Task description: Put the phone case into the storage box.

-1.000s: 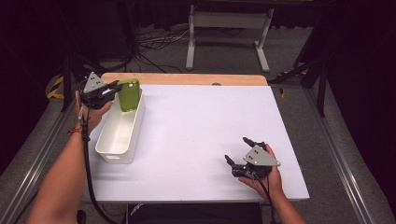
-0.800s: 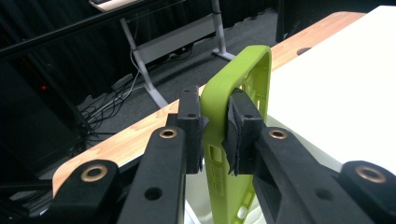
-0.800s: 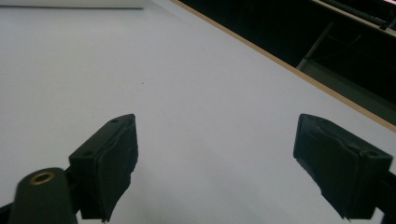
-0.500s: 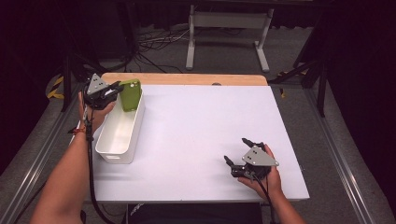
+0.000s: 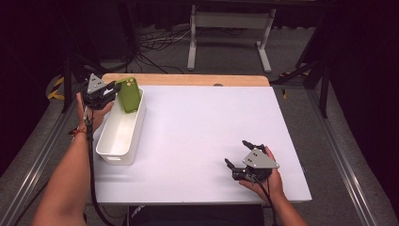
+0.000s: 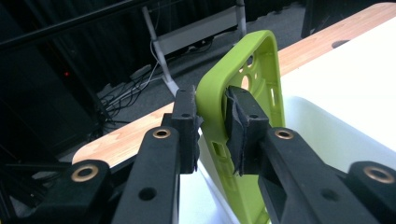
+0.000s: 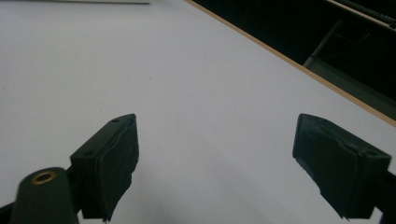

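Note:
A lime-green phone case hangs upright over the far end of a white bin at the table's left. My left gripper comes at it from the left. In the left gripper view the two pads sit on either side of the case's wall; the jaws have just been opening a little, with the case still pinched between them. My right gripper rests near the front right of the white table, open and with nothing between its jaws.
The bin holds nothing else that I can see. A wooden strip runs along the table's far edge. Beyond it are a grey metal stand and cables on the floor.

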Tool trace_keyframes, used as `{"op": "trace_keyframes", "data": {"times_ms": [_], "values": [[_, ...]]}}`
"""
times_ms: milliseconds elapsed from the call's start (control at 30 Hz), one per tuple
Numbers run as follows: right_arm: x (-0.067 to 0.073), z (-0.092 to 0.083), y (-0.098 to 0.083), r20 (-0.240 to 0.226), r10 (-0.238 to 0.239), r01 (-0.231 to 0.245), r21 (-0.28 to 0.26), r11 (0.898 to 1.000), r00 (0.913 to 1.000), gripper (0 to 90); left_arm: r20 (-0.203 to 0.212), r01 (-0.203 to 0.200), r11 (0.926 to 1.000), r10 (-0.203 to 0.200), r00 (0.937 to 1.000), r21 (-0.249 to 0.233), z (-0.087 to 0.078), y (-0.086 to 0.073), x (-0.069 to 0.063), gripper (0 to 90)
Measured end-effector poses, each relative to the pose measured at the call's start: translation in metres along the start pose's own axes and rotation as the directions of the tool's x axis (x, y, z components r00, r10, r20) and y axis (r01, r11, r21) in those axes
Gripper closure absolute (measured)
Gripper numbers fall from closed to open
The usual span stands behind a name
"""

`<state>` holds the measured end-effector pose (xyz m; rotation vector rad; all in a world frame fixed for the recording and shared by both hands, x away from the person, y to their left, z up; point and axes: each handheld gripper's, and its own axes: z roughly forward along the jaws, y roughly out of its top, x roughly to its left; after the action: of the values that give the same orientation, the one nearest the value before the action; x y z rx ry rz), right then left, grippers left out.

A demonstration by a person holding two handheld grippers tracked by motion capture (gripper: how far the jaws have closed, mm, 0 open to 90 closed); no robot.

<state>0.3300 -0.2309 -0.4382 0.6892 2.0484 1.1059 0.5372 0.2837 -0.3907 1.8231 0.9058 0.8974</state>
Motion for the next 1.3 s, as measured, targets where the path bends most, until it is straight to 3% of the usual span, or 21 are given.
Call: {"op": "trace_keyframes", "data": {"times_ms": [133,200,367,500,1300], "values": [[0.0,0.0,0.0,0.002,-0.005,0.005,0.002,1.0,1.0,15.7,0.004,0.009,0.9998,-0.009,1.0,0.016,0.004,-0.002,0.001,72.8],[-0.001,0.001,-0.001,0.0,-0.002,0.002,0.006,1.0,1.0,15.7,0.009,0.001,0.999,-0.001,1.0,0.045,0.007,-0.005,0.001,73.4],[-0.001,0.001,-0.002,0.005,-0.004,0.004,0.005,1.0,1.0,15.8,0.014,0.049,0.9978,-0.05,0.9987,0.046,0.009,-0.01,0.004,74.4],[-0.001,0.001,-0.002,0.007,-0.004,0.004,0.007,1.0,1.0,15.7,0.001,0.037,0.9973,-0.037,0.9993,0.063,0.011,-0.01,0.003,74.1],[-0.001,-0.001,0.0,0.012,-0.018,0.018,0.003,1.0,0.9998,15.8,-0.011,0.05,0.9976,-0.05,0.9987,0.047,0.004,-0.005,0.001,65.3]]}}
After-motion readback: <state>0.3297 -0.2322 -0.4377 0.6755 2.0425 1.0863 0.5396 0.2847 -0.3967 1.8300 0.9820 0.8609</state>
